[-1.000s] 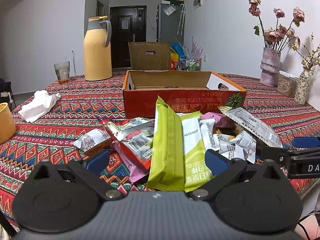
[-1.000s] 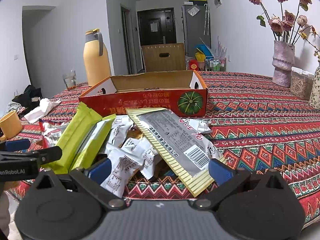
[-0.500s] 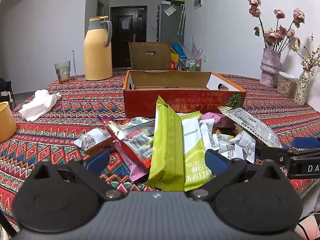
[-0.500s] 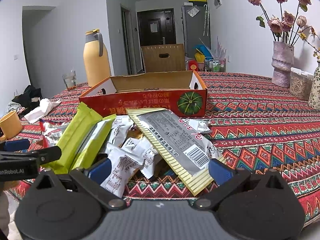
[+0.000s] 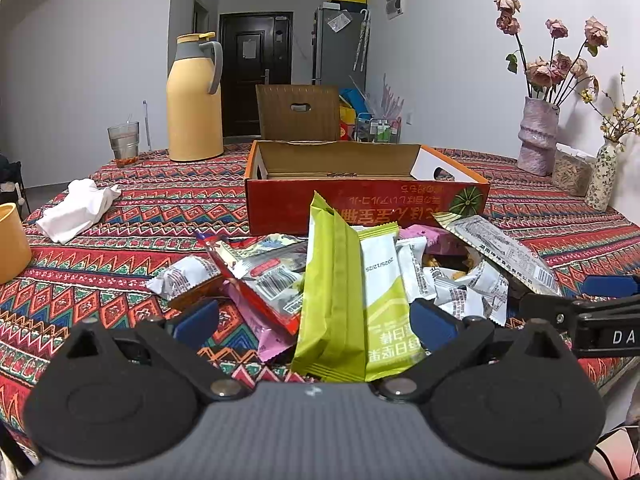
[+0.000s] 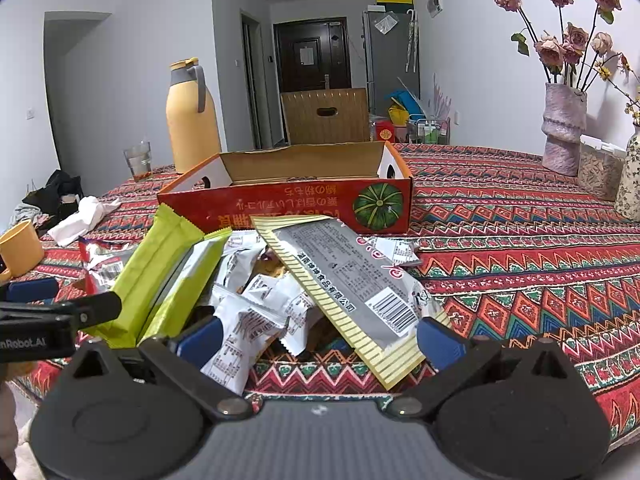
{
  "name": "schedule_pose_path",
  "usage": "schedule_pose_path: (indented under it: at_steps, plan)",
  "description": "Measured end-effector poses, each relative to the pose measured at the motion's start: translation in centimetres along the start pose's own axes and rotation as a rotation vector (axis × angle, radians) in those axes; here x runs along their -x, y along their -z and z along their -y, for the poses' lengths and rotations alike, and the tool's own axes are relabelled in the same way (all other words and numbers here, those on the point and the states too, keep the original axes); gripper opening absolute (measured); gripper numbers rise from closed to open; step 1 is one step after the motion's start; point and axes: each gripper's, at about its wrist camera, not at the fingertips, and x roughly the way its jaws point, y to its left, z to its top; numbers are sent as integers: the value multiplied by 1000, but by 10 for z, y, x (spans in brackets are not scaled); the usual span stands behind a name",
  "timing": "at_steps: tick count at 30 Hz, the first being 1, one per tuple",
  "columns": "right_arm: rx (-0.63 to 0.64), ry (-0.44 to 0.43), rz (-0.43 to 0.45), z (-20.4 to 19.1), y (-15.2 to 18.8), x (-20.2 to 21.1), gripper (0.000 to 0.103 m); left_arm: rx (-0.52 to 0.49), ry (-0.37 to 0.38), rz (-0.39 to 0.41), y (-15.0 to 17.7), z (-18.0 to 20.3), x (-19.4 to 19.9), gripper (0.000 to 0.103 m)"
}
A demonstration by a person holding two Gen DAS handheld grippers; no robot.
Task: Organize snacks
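Note:
A heap of snack packets lies on the patterned tablecloth in front of an open red cardboard box (image 5: 360,204) (image 6: 304,204). Two tall green packets (image 5: 336,292) (image 6: 160,276) stand out, beside a red-edged packet (image 5: 264,280), small white packets (image 6: 256,320) and a large grey packet with a yellow striped edge (image 6: 352,288) (image 5: 500,252). My left gripper (image 5: 316,326) is open at the near edge of the heap, the green packets between its blue fingers. My right gripper (image 6: 320,340) is open too, its fingers either side of the white and grey packets.
A yellow thermos (image 5: 194,96) and a glass (image 5: 124,144) stand at the back left. A crumpled white tissue (image 5: 76,208) and a yellow cup (image 5: 12,240) lie at left. Vases with dried flowers (image 5: 538,136) and a jar (image 5: 572,168) sit at the right.

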Motion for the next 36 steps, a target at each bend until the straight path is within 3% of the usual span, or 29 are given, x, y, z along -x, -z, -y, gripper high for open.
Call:
schedule_pose_path:
  at_steps: [29,36]
  plan:
    - [2,13,2,6,-3,-2,103,-5,0,1,-2,1,1,103]
    - [61,43,23,15,-15,-12,103,-11,-6,7,-8,2,-3,103]
